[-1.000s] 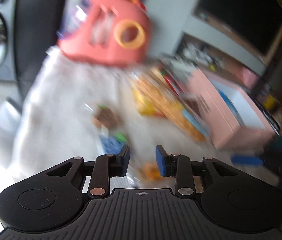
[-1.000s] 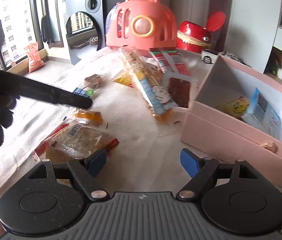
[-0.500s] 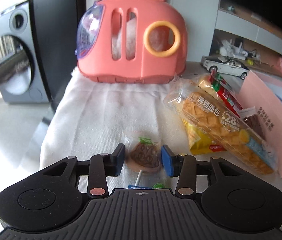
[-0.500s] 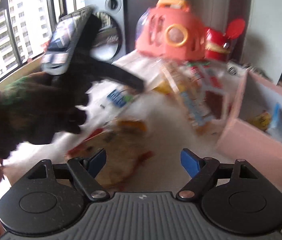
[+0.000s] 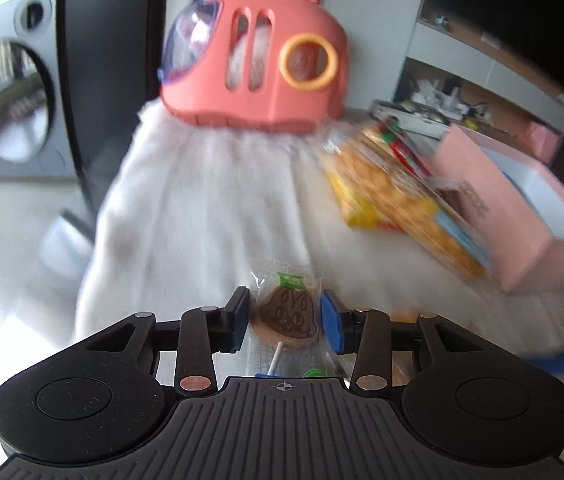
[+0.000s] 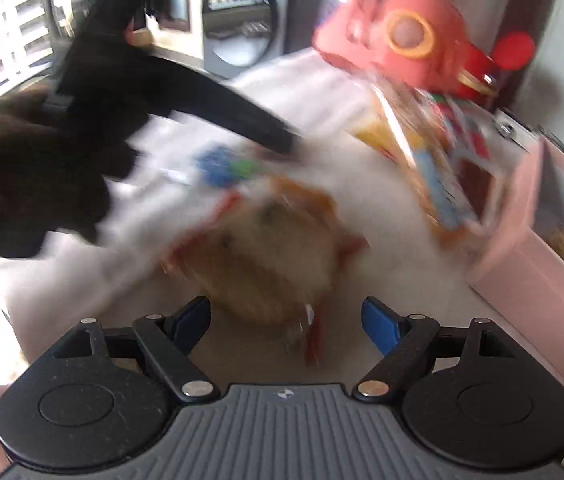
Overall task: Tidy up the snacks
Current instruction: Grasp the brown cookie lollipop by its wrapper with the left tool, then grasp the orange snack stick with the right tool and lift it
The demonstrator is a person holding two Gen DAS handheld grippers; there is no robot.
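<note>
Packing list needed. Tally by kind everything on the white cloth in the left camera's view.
Lollipop: 1
Snack packets in the pile: at least 3 (blurred)
Pink box: 1
Toy carrier: 1
Total: at least 6

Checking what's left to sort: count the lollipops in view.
1: a wrapped chocolate lollipop lies on the white cloth between the left gripper's fingers. Others may hide under the blurred snack packets.
</note>
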